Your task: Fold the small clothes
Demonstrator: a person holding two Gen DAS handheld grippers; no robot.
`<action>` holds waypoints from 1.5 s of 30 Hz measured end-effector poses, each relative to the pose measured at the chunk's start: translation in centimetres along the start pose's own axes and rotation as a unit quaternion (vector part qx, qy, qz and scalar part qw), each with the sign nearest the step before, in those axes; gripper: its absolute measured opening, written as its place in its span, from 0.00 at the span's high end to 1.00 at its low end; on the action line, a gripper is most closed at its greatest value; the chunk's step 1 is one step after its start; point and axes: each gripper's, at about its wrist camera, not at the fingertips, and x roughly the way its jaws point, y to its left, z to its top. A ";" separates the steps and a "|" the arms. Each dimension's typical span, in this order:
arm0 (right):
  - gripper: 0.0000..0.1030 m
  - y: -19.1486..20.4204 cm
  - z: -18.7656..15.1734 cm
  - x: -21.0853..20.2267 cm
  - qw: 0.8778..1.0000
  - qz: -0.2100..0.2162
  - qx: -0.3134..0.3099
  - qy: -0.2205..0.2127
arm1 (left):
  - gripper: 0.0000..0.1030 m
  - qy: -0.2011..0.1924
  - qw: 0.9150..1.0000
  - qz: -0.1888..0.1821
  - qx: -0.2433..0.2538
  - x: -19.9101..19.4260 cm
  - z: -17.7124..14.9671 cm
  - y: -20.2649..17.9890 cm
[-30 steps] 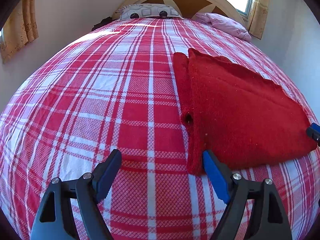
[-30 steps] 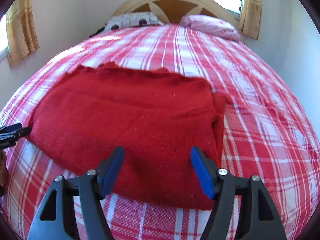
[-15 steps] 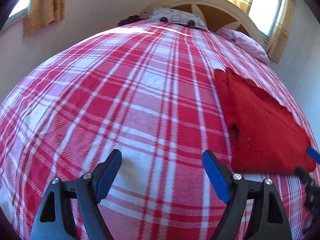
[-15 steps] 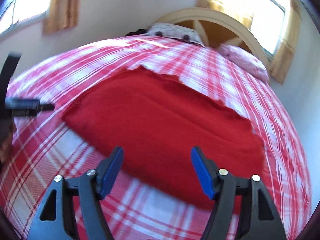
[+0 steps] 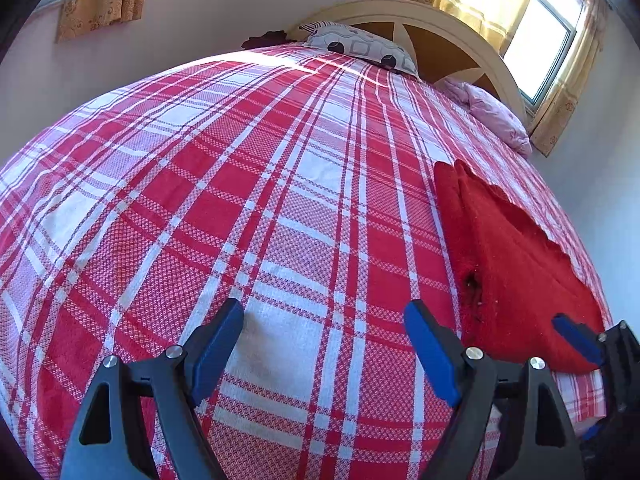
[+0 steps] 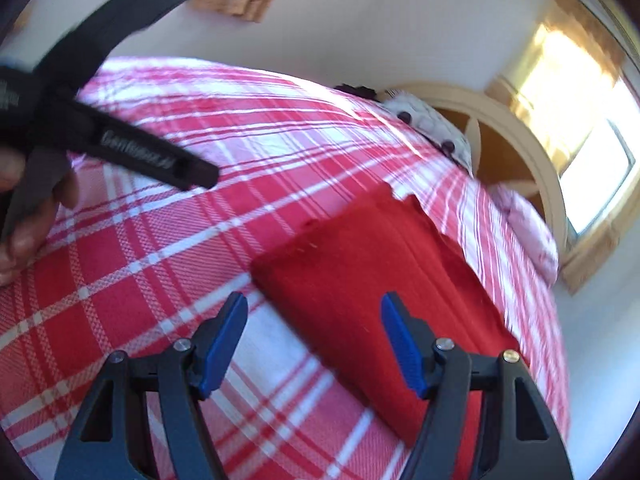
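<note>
- Left gripper [image 5: 324, 344]: jaws wide apart, empty, over the plaid bedspread [image 5: 240, 200].
- Right gripper [image 6: 314, 340]: jaws apart, gripping nothing; folded red garment [image 6: 372, 280] lies just ahead.

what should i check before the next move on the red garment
1. Left gripper empty: ok, its jaws stand apart over bare bedspread.
2. Right gripper empty: ok, jaws apart, pads off the cloth.
3. Red garment lying flat on the bedspread: ok, folded, nothing on top of it.
4. Fold edges lined up: not ok, a ragged far edge sticks out and a small pucker shows at the near fold.
5. Grippers apart from each other: ok, though in the left wrist view the right gripper's finger sits close by, over the garment's near corner.
6. Sharp view of the garment: not ok, the right wrist view is blurred.
</note>
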 end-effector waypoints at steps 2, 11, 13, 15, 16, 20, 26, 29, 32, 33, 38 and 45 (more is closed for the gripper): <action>0.32 1.1 0.1 0.8 0.999 -0.024 -0.033 0.001 | 0.19 0.005 1.000 -0.015 -0.002 0.1 0.6 0.2; 0.41 1.8 0.2 2.7 0.996 -0.076 -0.046 0.001 | 0.19 0.047 0.992 -0.115 -0.032 3.3 5.9 -0.7; 0.50 1.9 0.2 2.9 0.996 -0.070 -0.047 0.004 | 0.19 0.057 0.988 -0.140 -0.016 4.6 7.4 -2.1; 0.56 2.2 0.1 3.1 0.997 -0.065 -0.046 0.005 | 0.19 0.080 0.982 -0.168 0.001 6.4 8.4 -3.7; 0.57 2.2 0.0 3.1 0.997 -0.066 -0.046 0.005 | 0.19 0.092 0.980 -0.175 0.006 7.4 8.9 -4.6; 0.65 2.8 -0.2 2.9 0.996 -0.068 -0.052 -0.002 | 0.19 0.124 0.974 -0.189 0.016 10.9 10.4 -7.8; 0.70 3.0 -0.3 2.9 0.997 -0.064 -0.048 -0.004 | 0.19 0.148 0.968 -0.202 0.033 13.9 12.0 -10.4; 0.71 3.1 -0.2 2.7 0.997 -0.063 -0.045 -0.005 | 0.19 0.156 0.967 -0.193 0.065 14.7 12.0 -11.2; 0.77 3.2 -0.2 2.7 0.997 -0.063 -0.044 -0.005 | 0.30 0.147 0.966 -0.188 0.097 14.6 12.0 -11.7; 0.78 3.3 -0.1 2.8 0.997 -0.064 -0.044 -0.005 | 0.38 0.148 0.965 -0.191 0.100 14.7 11.9 -11.8; 0.85 3.3 -0.1 3.1 0.996 -0.071 -0.046 0.000 | 0.81 0.155 0.963 -0.204 0.081 15.2 11.8 -11.2; 0.89 3.2 -0.2 2.9 0.996 -0.074 -0.044 -0.007 | 0.86 0.146 0.965 -0.206 0.072 14.0 11.7 -10.5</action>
